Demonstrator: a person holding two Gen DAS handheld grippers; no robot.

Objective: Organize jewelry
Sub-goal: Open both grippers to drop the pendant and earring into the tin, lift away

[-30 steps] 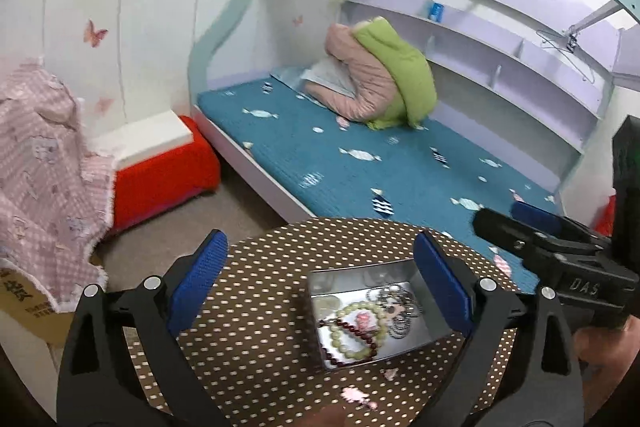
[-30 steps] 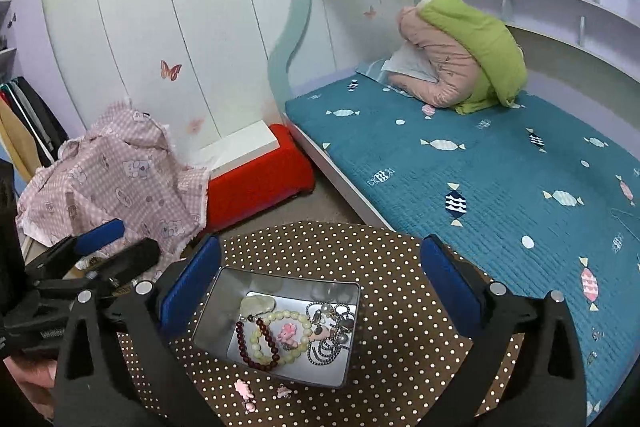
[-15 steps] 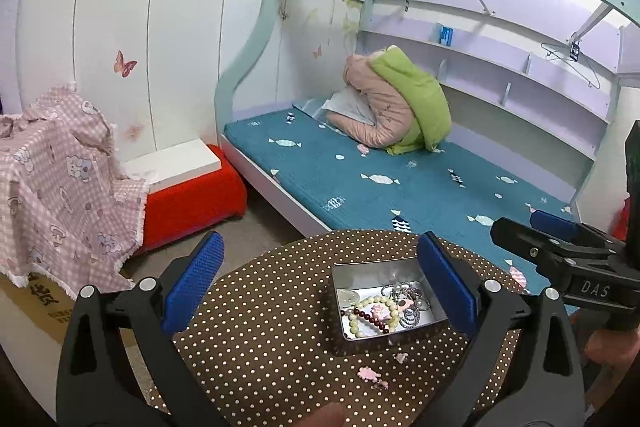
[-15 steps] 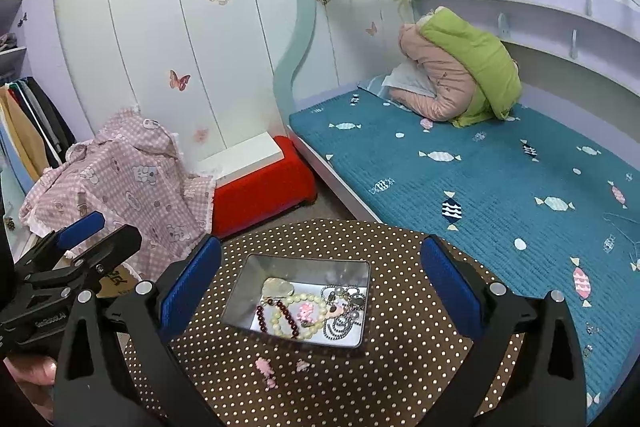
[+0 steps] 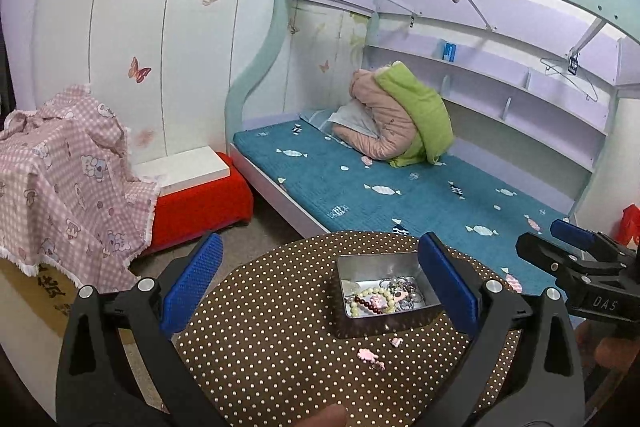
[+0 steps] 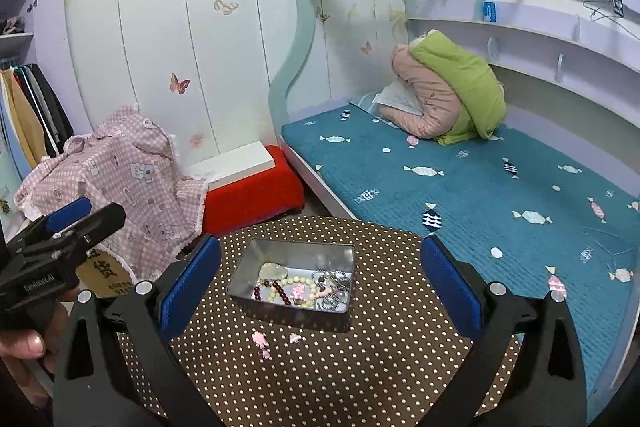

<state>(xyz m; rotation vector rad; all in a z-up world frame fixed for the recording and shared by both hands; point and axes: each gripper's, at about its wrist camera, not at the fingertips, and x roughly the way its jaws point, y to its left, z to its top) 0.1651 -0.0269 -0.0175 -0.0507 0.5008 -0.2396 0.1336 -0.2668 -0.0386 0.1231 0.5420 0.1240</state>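
A silver metal tin (image 5: 352, 325) (image 6: 256, 303) sits on a round brown polka-dot table (image 5: 260, 339) (image 6: 360, 367). It holds bead bracelets (image 5: 370, 301) (image 6: 280, 289), silver chains (image 6: 334, 291) and small pink charms. Small pink pieces (image 5: 367, 355) (image 6: 260, 341) lie on the cloth in front of the tin. My left gripper (image 5: 320, 287) is open and empty, held back above the table. My right gripper (image 6: 320, 283) is open and empty, also held back, with the tin between its fingers in view.
A bed with a teal mattress (image 5: 400, 187) and a folded pink and green quilt (image 5: 400, 123) stands behind the table. A red stool with a white box (image 5: 200, 199) and a pink checked cloth over a cardboard box (image 5: 60, 179) stand at the left.
Both grippers have pulled back and up from the tin, so the tin looks smaller and farther. Both stay open and empty.
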